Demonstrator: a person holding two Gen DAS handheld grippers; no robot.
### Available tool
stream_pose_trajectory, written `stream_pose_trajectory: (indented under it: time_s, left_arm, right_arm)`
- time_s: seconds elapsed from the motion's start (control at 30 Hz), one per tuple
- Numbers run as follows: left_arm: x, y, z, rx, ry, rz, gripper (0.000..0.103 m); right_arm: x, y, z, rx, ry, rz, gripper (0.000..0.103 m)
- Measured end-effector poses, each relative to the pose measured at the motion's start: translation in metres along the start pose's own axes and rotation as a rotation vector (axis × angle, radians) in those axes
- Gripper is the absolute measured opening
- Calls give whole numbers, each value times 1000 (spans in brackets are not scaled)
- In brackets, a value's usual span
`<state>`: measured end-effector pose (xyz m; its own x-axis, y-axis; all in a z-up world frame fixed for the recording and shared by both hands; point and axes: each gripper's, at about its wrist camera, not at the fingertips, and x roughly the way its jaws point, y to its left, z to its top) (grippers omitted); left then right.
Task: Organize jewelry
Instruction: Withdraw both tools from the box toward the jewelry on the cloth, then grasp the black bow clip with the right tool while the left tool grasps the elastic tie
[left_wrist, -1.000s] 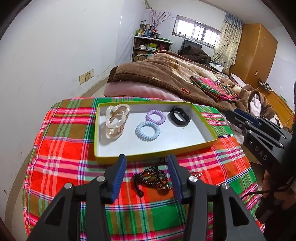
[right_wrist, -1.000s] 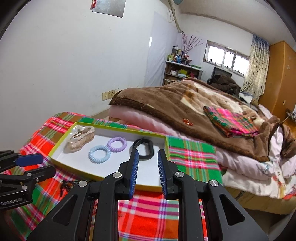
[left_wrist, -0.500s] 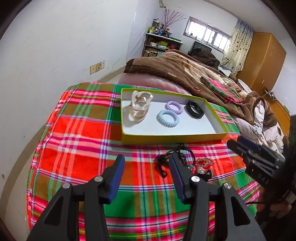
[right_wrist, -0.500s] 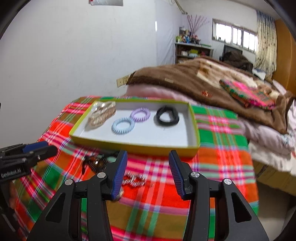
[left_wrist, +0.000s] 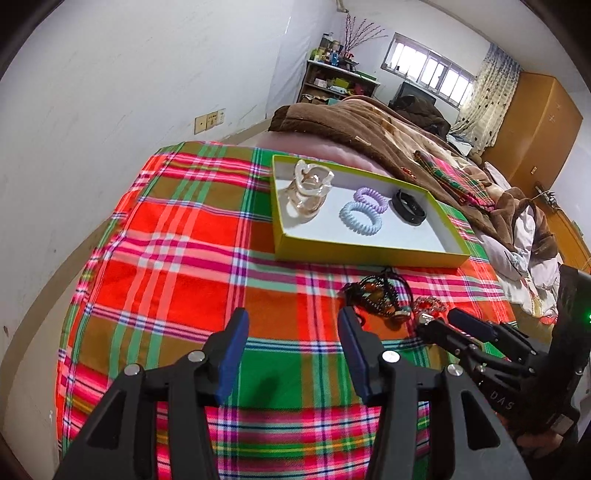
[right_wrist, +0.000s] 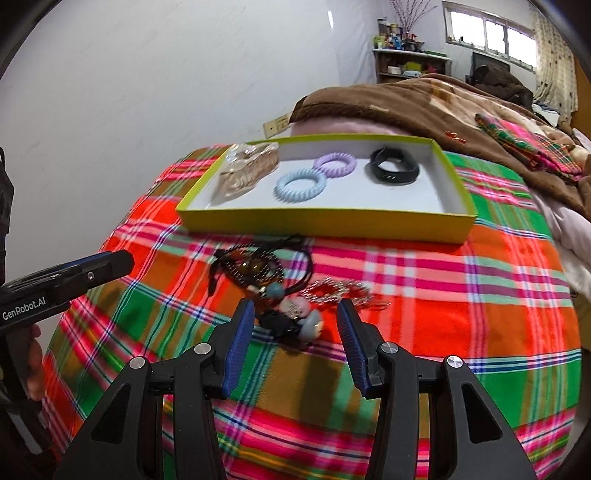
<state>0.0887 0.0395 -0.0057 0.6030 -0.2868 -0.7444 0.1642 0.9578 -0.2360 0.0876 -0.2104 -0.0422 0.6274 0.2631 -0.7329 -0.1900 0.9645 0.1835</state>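
Done: hair claw (right_wrist: 246, 170), two coil ties and black band (right_wrist: 395, 170) lie in tray (right_wrist: 325, 223).
Left: tangled necklaces (right_wrist: 258, 271), tray's 6 o'clock.
Right gripper (right_wrist: 295, 334): just opened, gaping around pendant, unpinched.
Left gripper (left_wrist: 291, 352): half-open, empty.

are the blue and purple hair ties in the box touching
Touching. The right wrist view shows the blue hair tie and purple hair tie meeting edge to edge with no white box floor between them.

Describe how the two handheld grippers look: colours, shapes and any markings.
Both the left gripper and the right gripper are black angular frames with silver bolts and ribbed blue pads on the jaws. The left body reads "GenRobot.AI" in white; the right one shows "DAS" and a small green light.
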Motion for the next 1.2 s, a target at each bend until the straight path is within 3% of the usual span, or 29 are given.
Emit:
stream_pose_trajectory:
  time_s: [0.2, 0.43, 0.67, 1.2]
  left_arm:
    - [-1, 3, -4, -4, 9, 8, 52]
    - [-3, 2, -5, -3, 10, 6, 52]
    - [-3, -2, -6, 4, 15, 6, 52]
    - [20, -29, 7, 47, 65, -33, 52]
  right_arm:
    - [10, 3, -5, 0, 21, -2, 47]
    - [11, 2, -8, -6, 20, -19, 37]
    - [1, -1, -14, -13, 3, -24, 34]
    - [-34, -43, -25, 57, -56, -86, 33]
